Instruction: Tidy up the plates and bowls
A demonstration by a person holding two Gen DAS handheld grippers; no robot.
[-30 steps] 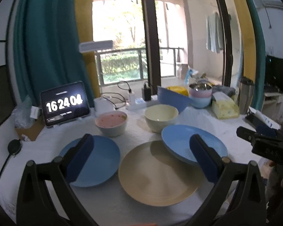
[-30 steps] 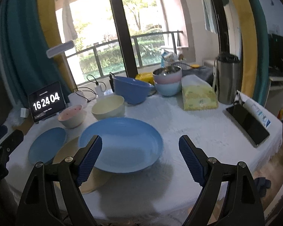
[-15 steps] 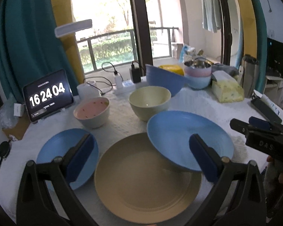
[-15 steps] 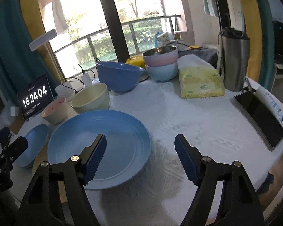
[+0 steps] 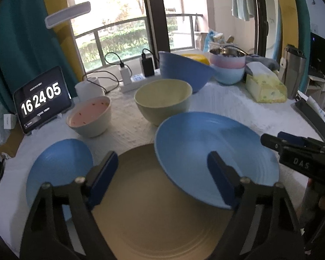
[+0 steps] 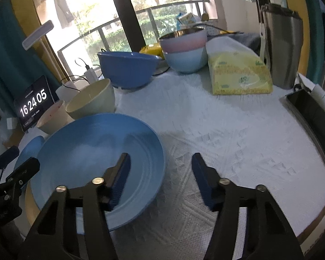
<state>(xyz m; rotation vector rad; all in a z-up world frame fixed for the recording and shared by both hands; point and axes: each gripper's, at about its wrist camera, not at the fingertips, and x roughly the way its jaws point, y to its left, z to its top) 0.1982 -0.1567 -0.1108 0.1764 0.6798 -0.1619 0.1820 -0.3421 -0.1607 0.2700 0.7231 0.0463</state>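
- Plates, three: large blue plate [image 5: 216, 151], tan plate [image 5: 153, 205], small blue plate [image 5: 58, 169].
- Bowls, five: pink-lined bowl [image 5: 90, 117], cream bowl [image 5: 162, 99], big blue bowl [image 5: 184, 71], and a pink bowl [image 5: 227, 61] stacked on a pale blue bowl [image 5: 229, 75].
- Tissue packs, one: tissue pack [image 5: 265, 86].
- Clock tablets, one: clock tablet [image 5: 42, 100].
- Steel tumblers, one: steel tumbler [image 6: 283, 47].

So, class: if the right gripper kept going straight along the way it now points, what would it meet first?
Probably the large blue plate's right rim: the right gripper, jaws closing, straddles that edge without pressing it yet. Depth is uncertain; the white tablecloth lies beyond.
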